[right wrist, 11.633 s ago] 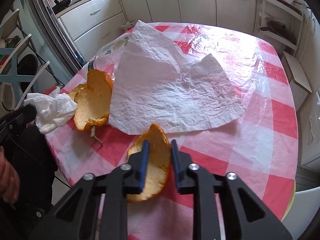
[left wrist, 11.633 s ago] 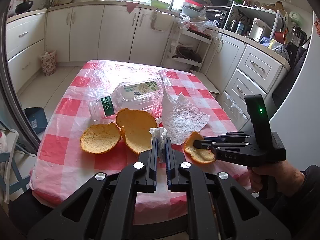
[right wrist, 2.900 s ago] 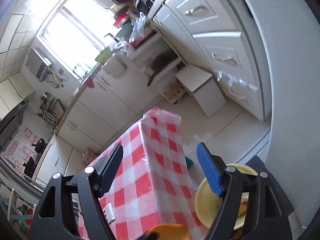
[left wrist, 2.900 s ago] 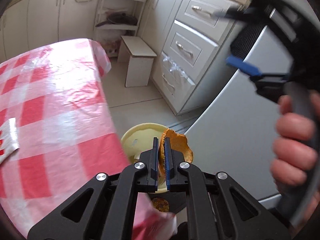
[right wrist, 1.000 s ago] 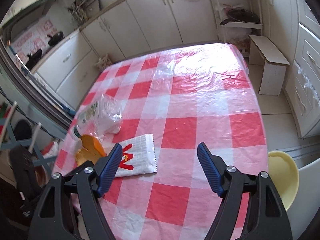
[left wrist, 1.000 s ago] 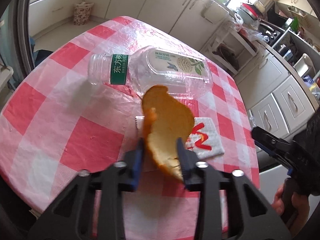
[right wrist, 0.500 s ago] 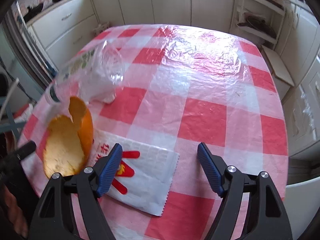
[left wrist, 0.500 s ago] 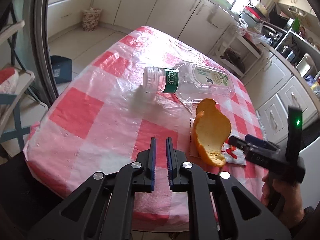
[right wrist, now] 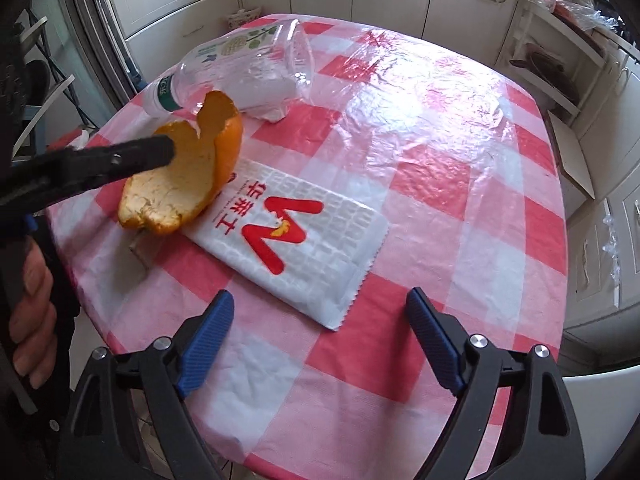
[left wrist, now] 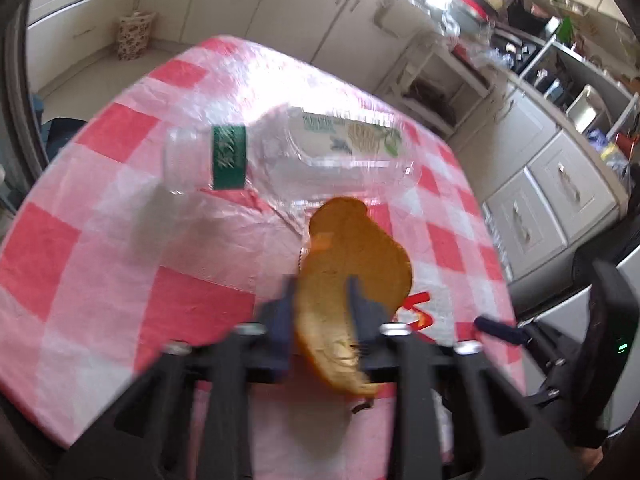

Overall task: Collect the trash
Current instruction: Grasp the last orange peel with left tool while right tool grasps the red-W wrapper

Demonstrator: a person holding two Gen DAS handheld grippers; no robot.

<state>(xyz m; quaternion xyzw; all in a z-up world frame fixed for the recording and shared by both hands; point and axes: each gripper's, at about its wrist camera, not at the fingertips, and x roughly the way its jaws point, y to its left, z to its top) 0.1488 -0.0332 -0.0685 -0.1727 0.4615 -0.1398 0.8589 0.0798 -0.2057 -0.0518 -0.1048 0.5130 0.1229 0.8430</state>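
Shows the left gripper [left wrist: 320, 312] clamped on the citrus peel [left wrist: 352, 264], one finger across the pale inner face and the other behind the orange rind; half a second back, showed the same jaws together and empty with the peel standing free just to their right. Places the peel at the near left of the checked tablecloth [right wrist: 460, 184], its lower edge apparently on or just above the cloth and its right edge overlapping the far left corner of the white snack packet [right wrist: 296, 236] with the red logo. Shows the right gripper [right wrist: 320, 340] spread wide with nothing between the fingers, poised over the near end of that packet, having just been opening further. Leaves the clear plastic bottle [left wrist: 304, 156] lying on its side just beyond the peel, untouched. Suggests one piece of trash secured for carrying off, the packet lined up next, the bottle after; no bin in view.
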